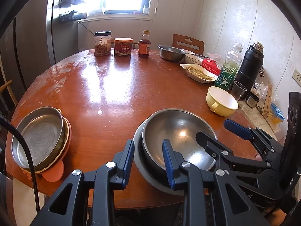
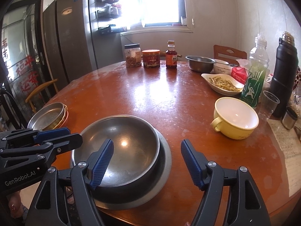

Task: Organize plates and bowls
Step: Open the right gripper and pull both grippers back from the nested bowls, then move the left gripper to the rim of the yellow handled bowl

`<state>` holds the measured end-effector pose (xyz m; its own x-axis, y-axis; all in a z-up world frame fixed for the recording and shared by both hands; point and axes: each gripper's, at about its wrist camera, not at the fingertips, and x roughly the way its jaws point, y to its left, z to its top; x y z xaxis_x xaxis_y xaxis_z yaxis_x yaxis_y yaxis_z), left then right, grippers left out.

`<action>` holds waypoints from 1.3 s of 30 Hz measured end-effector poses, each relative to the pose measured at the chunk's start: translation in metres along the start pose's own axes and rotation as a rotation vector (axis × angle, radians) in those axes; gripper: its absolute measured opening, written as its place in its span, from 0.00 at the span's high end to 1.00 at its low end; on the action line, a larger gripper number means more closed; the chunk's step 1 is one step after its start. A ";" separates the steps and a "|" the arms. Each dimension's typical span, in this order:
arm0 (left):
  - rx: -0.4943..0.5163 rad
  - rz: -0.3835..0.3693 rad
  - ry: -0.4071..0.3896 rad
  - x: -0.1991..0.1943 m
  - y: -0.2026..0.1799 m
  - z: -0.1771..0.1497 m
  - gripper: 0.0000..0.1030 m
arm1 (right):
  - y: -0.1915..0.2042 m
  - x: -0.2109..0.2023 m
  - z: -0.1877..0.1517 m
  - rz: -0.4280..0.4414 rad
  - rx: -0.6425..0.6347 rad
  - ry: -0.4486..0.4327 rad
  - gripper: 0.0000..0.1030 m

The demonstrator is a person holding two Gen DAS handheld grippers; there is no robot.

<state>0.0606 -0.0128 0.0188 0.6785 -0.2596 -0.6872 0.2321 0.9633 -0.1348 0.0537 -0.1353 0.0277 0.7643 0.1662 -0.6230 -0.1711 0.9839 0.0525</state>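
A steel bowl point(image 1: 178, 135) point(image 2: 122, 146) sits nested in a wider grey metal dish point(image 1: 139, 160) point(image 2: 165, 158) at the near edge of the round brown table point(image 1: 112, 86). My left gripper point(image 1: 148, 158) is open, its fingers astride the bowl's near left rim. My right gripper point(image 2: 146, 162) is open, its left finger over the bowl's inside, its right finger over bare table. A stack of a steel plate point(image 1: 39, 137) point(image 2: 49, 116) on cream and orange dishes lies at the left. A yellow handled bowl point(image 1: 222, 101) point(image 2: 235, 116) stands at the right.
At the far side stand jars point(image 1: 102, 43), a sauce bottle point(image 1: 144, 44), a steel basin point(image 1: 171, 52), a white bowl point(image 1: 191, 58) and a plate of food point(image 1: 199, 73). At the right are a green bottle point(image 1: 229, 69), a black flask point(image 1: 250, 69) and a plastic cup point(image 1: 238, 90).
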 end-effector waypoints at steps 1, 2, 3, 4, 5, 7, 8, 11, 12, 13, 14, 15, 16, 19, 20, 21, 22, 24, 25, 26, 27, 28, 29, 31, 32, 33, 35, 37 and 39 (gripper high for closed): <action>0.000 0.001 -0.002 -0.001 0.000 0.000 0.70 | -0.001 -0.001 0.000 -0.004 0.001 -0.003 0.25; 0.000 0.002 -0.004 -0.002 -0.001 0.000 0.70 | -0.002 -0.002 0.000 -0.008 0.002 -0.006 0.25; 0.000 0.002 -0.005 -0.003 -0.001 0.000 0.70 | -0.002 -0.002 0.001 -0.008 0.002 -0.006 0.25; 0.000 0.003 -0.008 -0.004 -0.001 0.000 0.69 | -0.003 -0.002 0.000 -0.007 0.003 -0.006 0.25; 0.000 0.004 -0.011 -0.005 -0.001 0.000 0.69 | -0.003 -0.003 0.000 -0.008 0.005 -0.007 0.25; 0.003 0.008 -0.015 -0.006 -0.002 0.000 0.67 | -0.004 -0.003 0.000 -0.009 0.007 -0.006 0.25; 0.003 0.010 -0.018 -0.007 -0.002 0.000 0.66 | -0.005 -0.004 0.000 -0.011 0.008 -0.006 0.25; 0.005 0.013 -0.020 -0.008 -0.005 0.001 0.65 | -0.006 -0.006 0.000 -0.014 0.008 -0.012 0.24; 0.006 0.014 -0.020 -0.008 -0.006 0.001 0.65 | -0.006 -0.007 0.000 -0.013 0.008 -0.013 0.24; 0.007 0.015 -0.022 -0.009 -0.006 0.001 0.65 | -0.007 -0.008 0.000 -0.014 0.008 -0.016 0.24; 0.008 0.016 -0.023 -0.010 -0.007 0.002 0.64 | -0.007 -0.009 0.000 -0.014 0.008 -0.019 0.24; 0.009 0.019 -0.025 -0.010 -0.008 0.002 0.64 | -0.007 -0.010 0.000 -0.014 0.007 -0.022 0.24; 0.009 0.019 -0.029 -0.011 -0.009 0.002 0.64 | -0.008 -0.011 0.000 -0.015 0.007 -0.024 0.24; 0.013 0.023 -0.033 -0.012 -0.012 0.002 0.62 | -0.008 -0.015 0.000 -0.025 -0.010 -0.039 0.23; 0.017 0.024 -0.035 -0.013 -0.014 0.002 0.61 | -0.008 -0.017 -0.001 -0.030 -0.014 -0.045 0.22; 0.019 0.026 -0.034 -0.013 -0.015 0.002 0.61 | -0.008 -0.019 -0.001 -0.030 -0.016 -0.051 0.21; 0.019 0.028 -0.034 -0.013 -0.017 0.002 0.61 | -0.009 -0.021 -0.001 -0.031 -0.016 -0.057 0.21; 0.023 0.031 -0.034 -0.013 -0.020 0.003 0.60 | -0.012 -0.024 -0.001 -0.033 -0.012 -0.065 0.21; 0.024 0.033 -0.035 -0.013 -0.021 0.003 0.60 | -0.014 -0.025 -0.001 -0.032 -0.008 -0.066 0.20; 0.024 0.037 -0.034 -0.013 -0.022 0.004 0.59 | -0.016 -0.026 -0.001 -0.030 0.000 -0.065 0.20; 0.023 0.038 -0.034 -0.013 -0.024 0.004 0.58 | -0.019 -0.027 -0.001 -0.030 0.007 -0.066 0.20; 0.023 0.036 -0.034 -0.013 -0.025 0.005 0.57 | -0.021 -0.028 -0.002 -0.032 0.014 -0.067 0.20; 0.023 0.036 -0.034 -0.014 -0.027 0.005 0.57 | -0.023 -0.028 -0.002 -0.033 0.023 -0.066 0.20; 0.029 0.034 -0.034 -0.013 -0.031 0.006 0.57 | -0.031 -0.030 -0.003 -0.021 0.053 -0.068 0.20; 0.031 0.033 -0.033 -0.012 -0.033 0.006 0.57 | -0.035 -0.031 -0.003 -0.019 0.065 -0.068 0.20; 0.033 0.031 -0.033 -0.012 -0.035 0.007 0.56 | -0.038 -0.032 -0.004 -0.022 0.075 -0.067 0.20; 0.042 0.026 -0.029 -0.011 -0.040 0.007 0.56 | -0.045 -0.034 -0.005 -0.025 0.096 -0.069 0.20; 0.051 0.021 -0.027 -0.009 -0.045 0.008 0.56 | -0.051 -0.036 -0.007 -0.028 0.113 -0.072 0.20; 0.061 0.019 -0.023 -0.008 -0.050 0.010 0.56 | -0.057 -0.038 -0.007 -0.036 0.124 -0.077 0.20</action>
<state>0.0508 -0.0601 0.0381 0.6992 -0.2431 -0.6723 0.2602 0.9625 -0.0774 0.0300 -0.1986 0.0424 0.8148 0.1302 -0.5649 -0.0681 0.9892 0.1296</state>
